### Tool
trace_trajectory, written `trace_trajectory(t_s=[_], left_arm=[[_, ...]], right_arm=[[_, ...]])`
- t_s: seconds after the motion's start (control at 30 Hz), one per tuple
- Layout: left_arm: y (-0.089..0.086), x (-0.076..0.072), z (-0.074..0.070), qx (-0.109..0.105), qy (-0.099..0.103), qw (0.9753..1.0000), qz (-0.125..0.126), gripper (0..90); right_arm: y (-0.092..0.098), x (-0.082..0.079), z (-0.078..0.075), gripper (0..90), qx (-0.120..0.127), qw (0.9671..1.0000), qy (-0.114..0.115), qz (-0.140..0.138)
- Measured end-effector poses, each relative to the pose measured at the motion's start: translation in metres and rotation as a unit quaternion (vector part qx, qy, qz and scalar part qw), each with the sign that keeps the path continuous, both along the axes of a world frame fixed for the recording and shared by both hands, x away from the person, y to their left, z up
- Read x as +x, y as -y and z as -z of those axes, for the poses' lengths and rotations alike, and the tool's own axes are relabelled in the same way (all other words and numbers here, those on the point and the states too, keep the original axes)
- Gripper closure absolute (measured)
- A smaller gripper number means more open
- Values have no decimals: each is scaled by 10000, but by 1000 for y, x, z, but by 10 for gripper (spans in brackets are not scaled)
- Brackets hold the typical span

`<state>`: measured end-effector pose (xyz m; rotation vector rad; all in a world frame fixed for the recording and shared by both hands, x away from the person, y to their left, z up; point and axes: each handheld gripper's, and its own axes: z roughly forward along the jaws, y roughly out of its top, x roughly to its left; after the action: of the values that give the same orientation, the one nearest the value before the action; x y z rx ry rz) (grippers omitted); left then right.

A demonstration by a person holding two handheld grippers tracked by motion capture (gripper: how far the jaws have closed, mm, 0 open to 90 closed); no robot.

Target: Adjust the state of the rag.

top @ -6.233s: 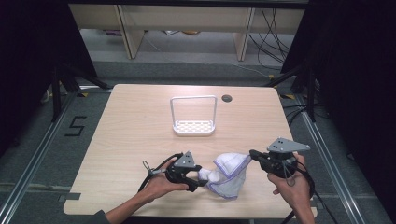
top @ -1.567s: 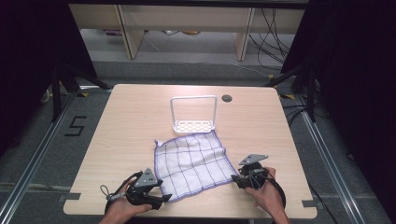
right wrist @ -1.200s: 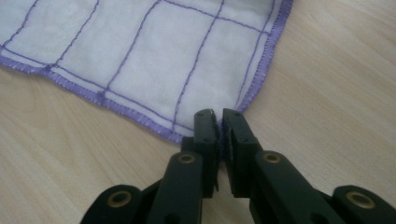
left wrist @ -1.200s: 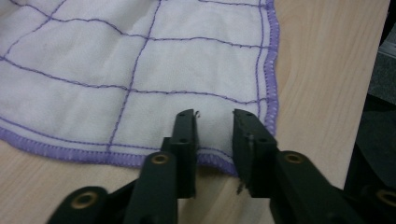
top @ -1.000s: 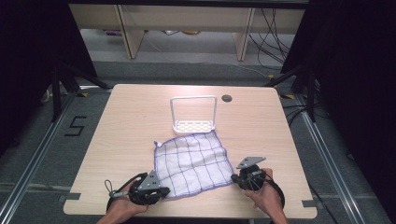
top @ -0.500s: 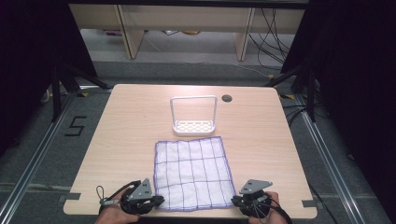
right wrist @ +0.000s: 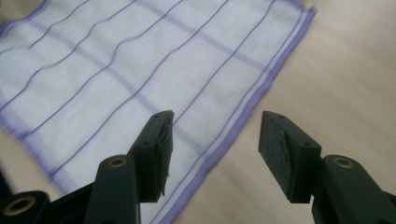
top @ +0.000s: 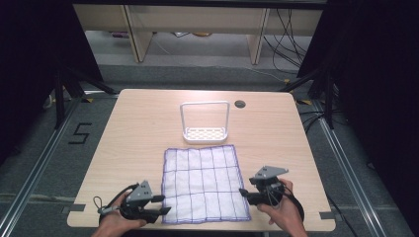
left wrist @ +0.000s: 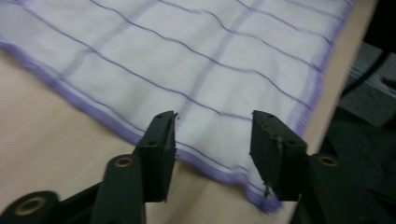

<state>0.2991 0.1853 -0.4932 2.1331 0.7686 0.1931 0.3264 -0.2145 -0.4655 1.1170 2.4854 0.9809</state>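
Now | cloth (top: 205,183) is lying flat on the desk (top: 138,123), near edge | left gripper (left wrist: 212,135) and right gripper (right wrist: 215,135) are hovering at its corners, fingers released | risk: a careless drag is likely wrinkling it again

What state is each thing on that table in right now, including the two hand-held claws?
Cloth: spread flat on the table, unfolded, its near edge by the table's front edge.
White rack: upright, empty, just beyond the cloth's far edge.
Left gripper: jaws open, over the cloth's near left corner, gripping nothing.
Right gripper: jaws open, over the cloth's right edge, gripping nothing.
Table: bare wood around the cloth and rack.
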Motion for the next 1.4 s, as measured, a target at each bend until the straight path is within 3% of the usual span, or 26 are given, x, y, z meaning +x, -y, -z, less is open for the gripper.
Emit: trace_trajectory(t_s=[0.03, 0.1, 0.13, 0.27, 0.33, 0.53, 0.57, 0.63, 0.67, 0.7, 0.73, 0.8, 0.87, 0.93, 0.97, 1.07, 1.1, 1.2, 1.4], left_arm=[[-3, 6, -3, -93, 83, 9999, -86, 476], [-12, 23, -8, -1, 222, 9993, -305, 469], [-13, 29, -8, -169, 206, 9984, -493, 470], [-29, 66, -8, -90, 224, 9961, -850, 458], [-31, 81, -6, -184, 151, 9946, -1013, 451], [-28, 115, -3, -66, 92, 9929, -1181, 430], [-26, 119, -2, -90, 88, 9926, -1205, 431], [-24, 128, -2, -33, 65, 9928, -1195, 429], [-22, 132, -2, 0, 37, 9926, -1215, 427], [-21, 136, -2, -13, 32, 9924, -1231, 427], [-19, 139, -1, -72, 56, 9917, -1281, 428], [-16, 145, -1, -23, 26, 9918, -1276, 428], [-13, 149, -1, 0, -2, 9922, -1249, 427], [-10, 154, 0, 19, -34, 9917, -1283, 423], [-9, 156, 1, 47, -97, 9920, -1259, 423], [-7, 163, 5, 200, -195, 9917, -1252, 418], [-6, 165, 8, 170, -230, 9916, -1262, 418], [-4, 168, 12, 214, -314, 9917, -1229, 425], [3, 169, 15, 211, -214, 9943, -1019, 600]], right_arm=[[0, 9, -1, 460, 4, 10000, 94, 19], [-3, 28, -4, 461, 78, 9999, 23, 142], [-3, 35, -4, 463, 65, 9998, 99, 129], [-6, 63, -7, 471, 89, 9994, 229, 229], [-9, 77, -9, 484, 44, 9994, 248, 240], [-18, 113, -6, 521, -31, 9992, 245, 324], [-20, 121, -6, 526, -90, 9993, 95, 358], [-22, 131, -2, 539, -54, 9993, 198, 326], [-23, 135, -1, 544, -119, 9994, 89, 328], [-25, 140, 2, 549, -129, 9993, 170, 314], [-28, 142, 3, 550, -97, 9991, -2, 409], [-31, 149, 6, 556, -219, 9990, -85, 381], [-34, 155, 10, 557, -256, 9988, -68, 401], [-38, 160, 15, 557, -202, 9989, -39, 411], [-39, 162, 16, 558, -226, 9988, -164, 404], [-44, 167, 22, 558, -179, 9984, -190, 499], [-45, 168, 22, 559, -186, 9978, -347, 537], [-45, 174, 29, 576, -280, 9982, -280, 450], [-46, 174, 33, 745, -139, 9980, -398, 472]])
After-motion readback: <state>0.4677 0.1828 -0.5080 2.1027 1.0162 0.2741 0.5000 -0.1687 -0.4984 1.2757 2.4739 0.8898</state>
